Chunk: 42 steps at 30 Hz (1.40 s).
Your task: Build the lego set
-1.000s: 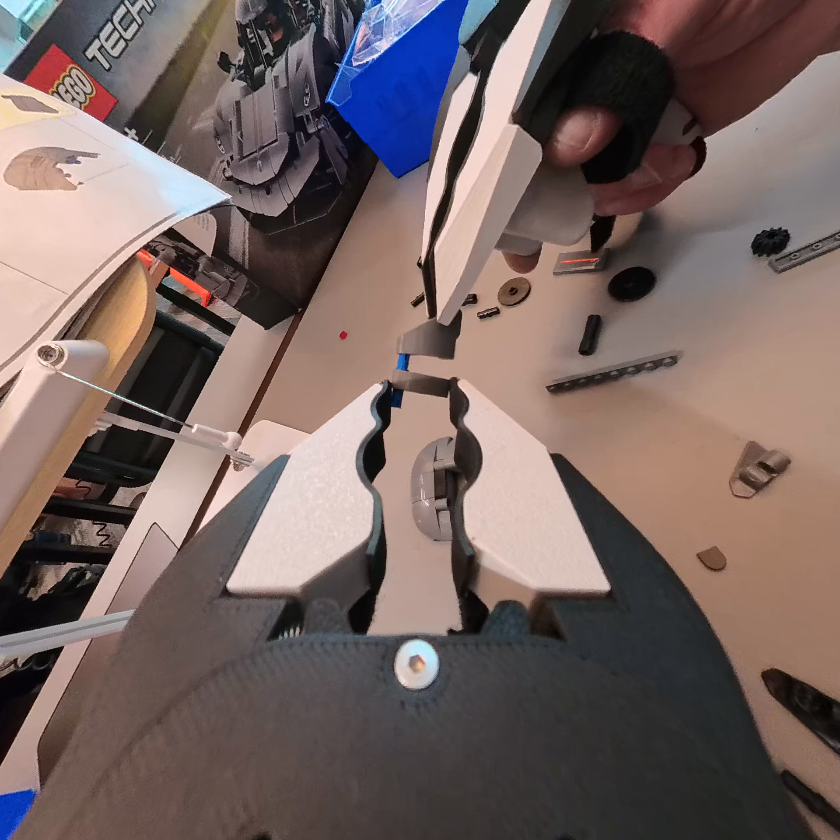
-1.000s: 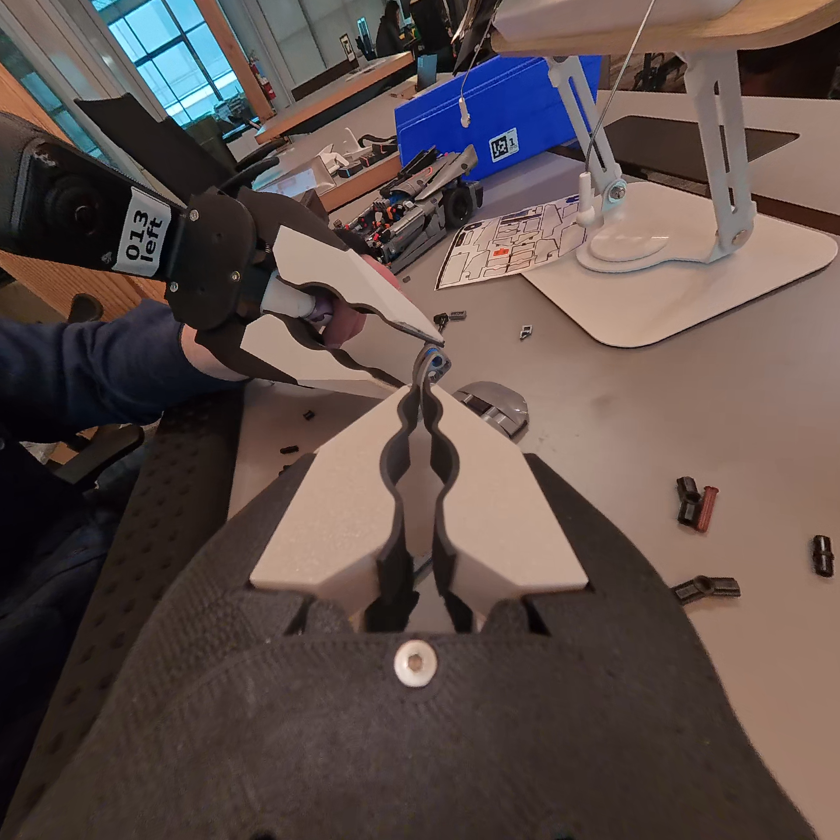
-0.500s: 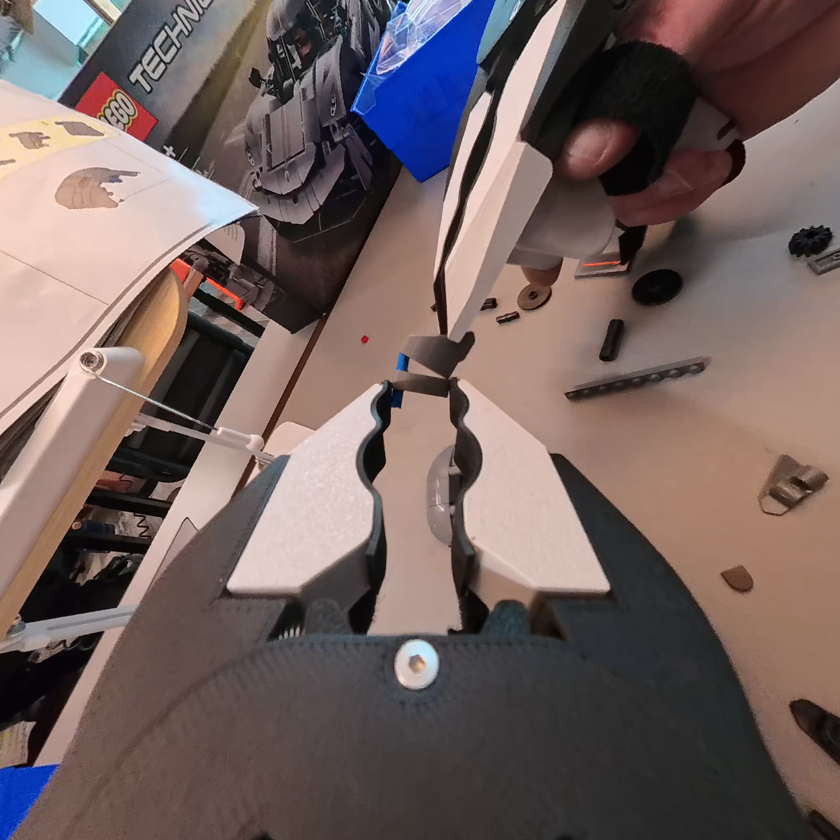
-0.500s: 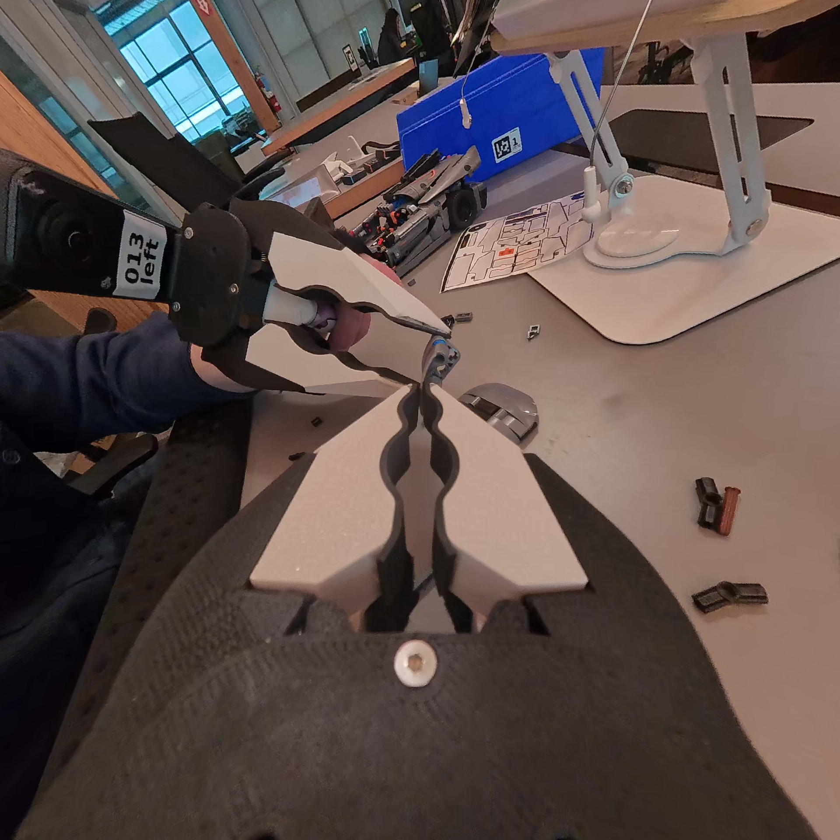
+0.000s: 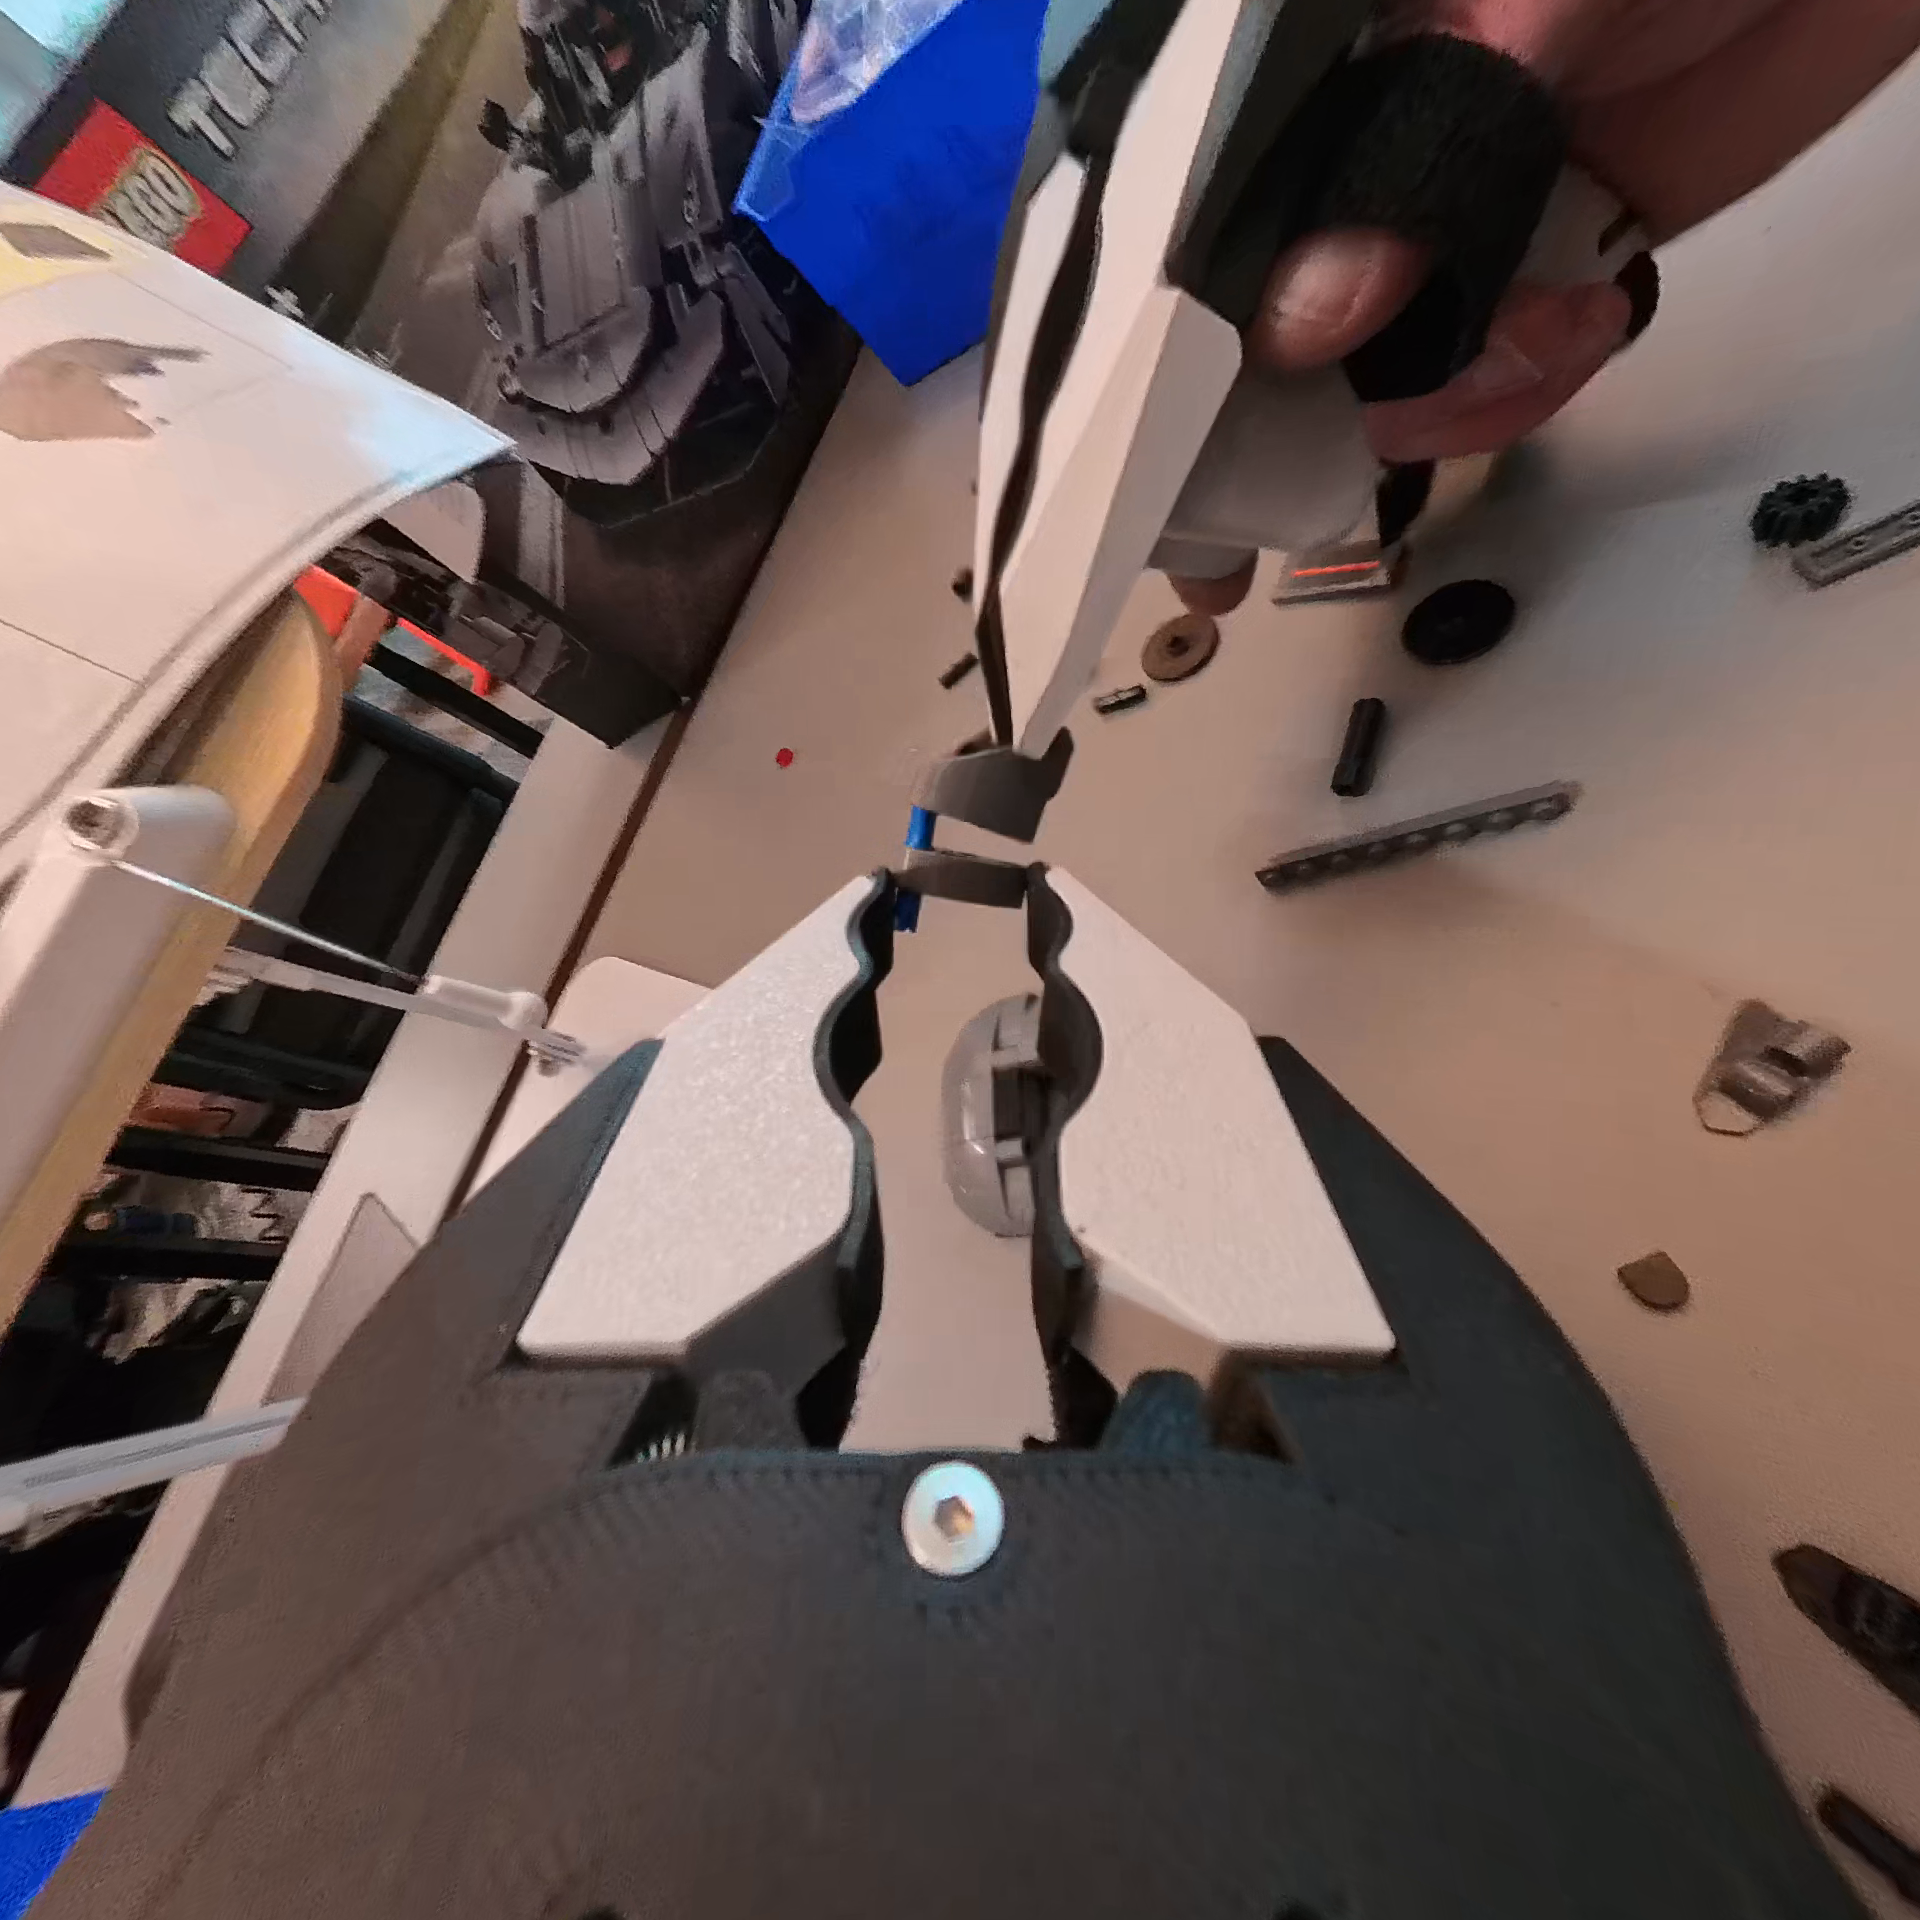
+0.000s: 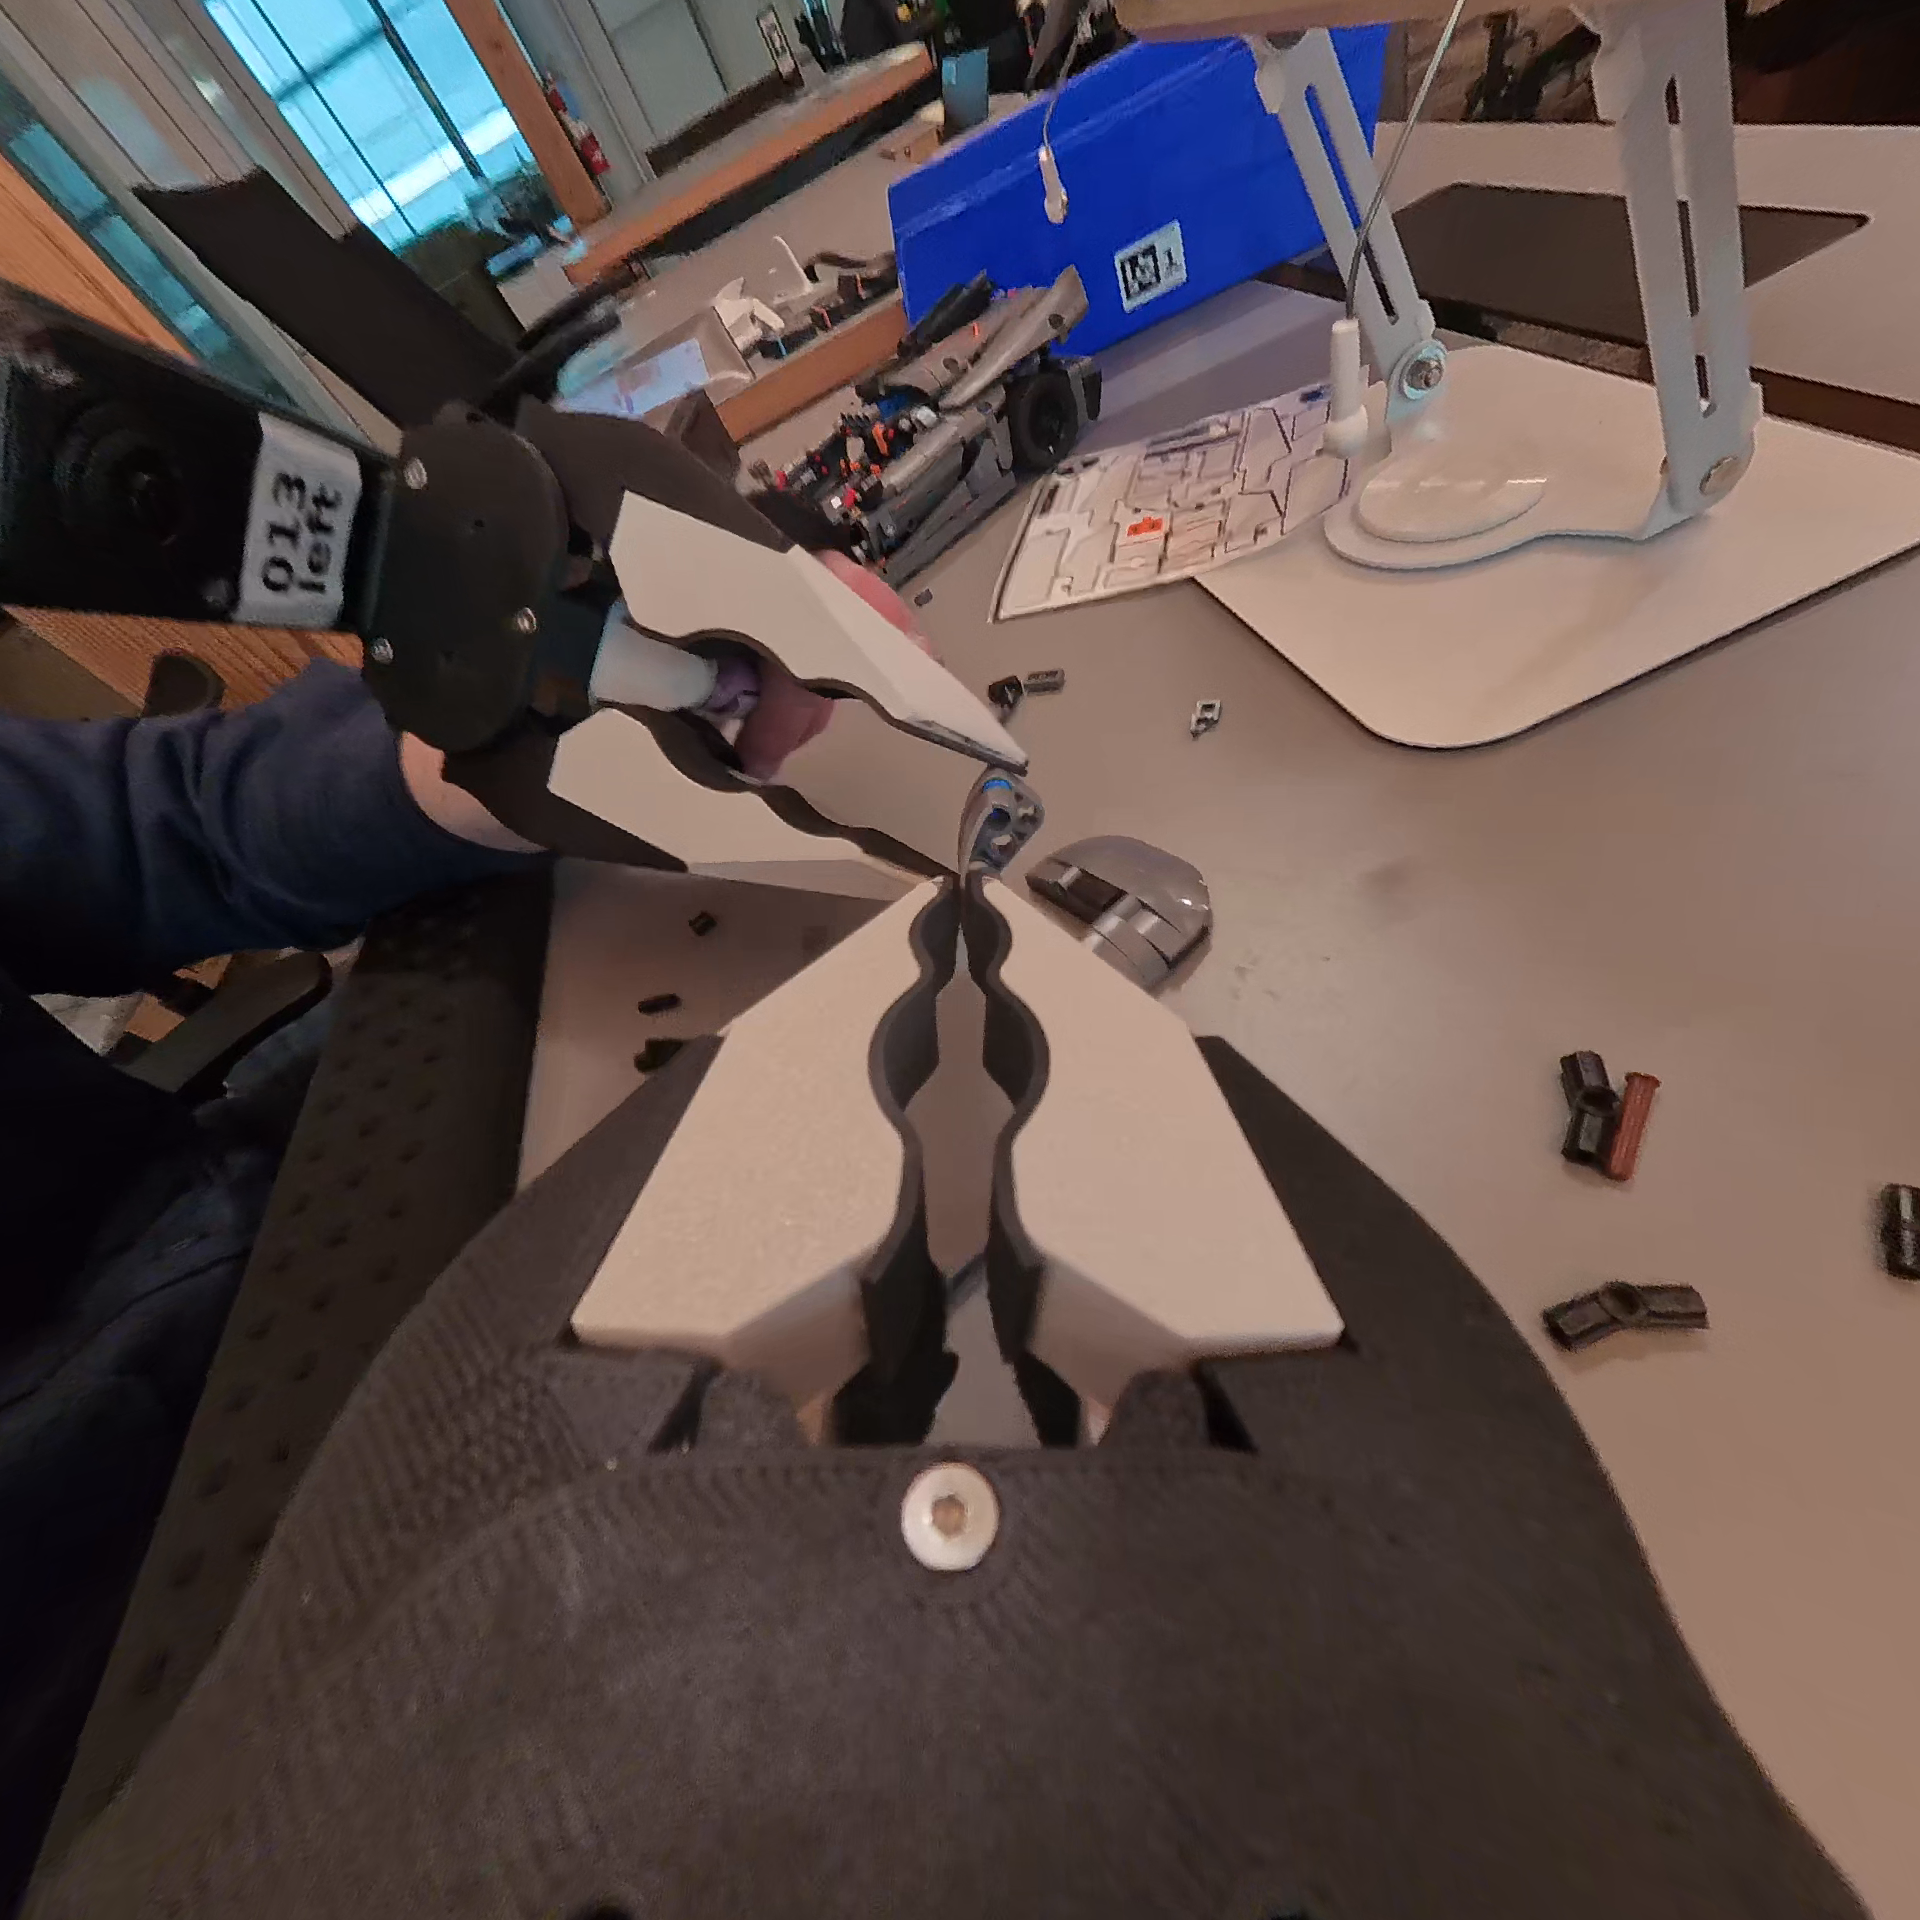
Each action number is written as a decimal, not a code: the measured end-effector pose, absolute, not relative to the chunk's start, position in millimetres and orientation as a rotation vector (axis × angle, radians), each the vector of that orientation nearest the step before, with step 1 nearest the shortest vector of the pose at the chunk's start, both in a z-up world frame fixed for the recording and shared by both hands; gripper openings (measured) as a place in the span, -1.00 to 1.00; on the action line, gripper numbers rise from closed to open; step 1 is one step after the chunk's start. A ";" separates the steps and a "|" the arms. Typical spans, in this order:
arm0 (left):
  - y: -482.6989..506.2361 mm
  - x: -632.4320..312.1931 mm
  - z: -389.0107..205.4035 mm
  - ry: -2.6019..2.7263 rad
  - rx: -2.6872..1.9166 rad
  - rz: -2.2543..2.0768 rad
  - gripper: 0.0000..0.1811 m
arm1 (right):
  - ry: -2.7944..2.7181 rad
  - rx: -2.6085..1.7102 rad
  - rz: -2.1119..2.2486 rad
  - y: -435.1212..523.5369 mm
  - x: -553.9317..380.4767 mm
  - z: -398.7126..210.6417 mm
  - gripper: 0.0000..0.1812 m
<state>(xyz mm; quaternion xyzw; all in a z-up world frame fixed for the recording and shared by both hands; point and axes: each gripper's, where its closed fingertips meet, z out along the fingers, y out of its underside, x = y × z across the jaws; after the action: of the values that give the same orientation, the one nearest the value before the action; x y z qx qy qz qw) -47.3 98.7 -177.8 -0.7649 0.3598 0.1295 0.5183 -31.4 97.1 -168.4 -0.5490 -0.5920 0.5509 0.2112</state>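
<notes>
My left gripper (image 5: 961, 883) is shut on a small flat grey lego piece (image 5: 966, 885) with a blue pin (image 5: 920, 831) sticking up from its left end. My right gripper (image 6: 961, 883) is shut on a second grey piece (image 6: 1003, 821). In the left wrist view the right gripper (image 5: 1013, 743) comes down from above, and its piece (image 5: 992, 795) sits on the blue pin just above the left one. In the right wrist view the left gripper (image 6: 992, 790) reaches in from the left. Both hold their pieces above the table.
A grey curved sub-assembly (image 5: 987, 1122) lies on the table (image 6: 1455, 987) below the grippers. Loose parts lie to the right: a long grey beam (image 5: 1418, 836), a black pin (image 5: 1358, 732) and a grey bracket (image 5: 1766, 1065). A partly built model (image 6: 956, 416), a blue bin (image 6: 1122, 187) and a white stand (image 6: 1558, 582) stand farther off. The grippers are tip to tip, or close to it.
Both grippers keep their hold. The right gripper's piece came closer to the left one's, then eased back a little along the blue pin.
</notes>
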 end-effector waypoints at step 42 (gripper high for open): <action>83.0 -51.4 -218.4 1.022 -1.981 0.120 -0.75 | -2.166 -1.481 0.947 74.2 -12.0 -243.5 -0.86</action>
<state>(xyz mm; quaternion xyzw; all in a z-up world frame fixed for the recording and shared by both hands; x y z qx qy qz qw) -51.4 83.0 -218.4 -0.7974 0.4114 0.0481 0.4389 -12.0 74.2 -243.5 -0.5226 -0.7646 0.3343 0.1750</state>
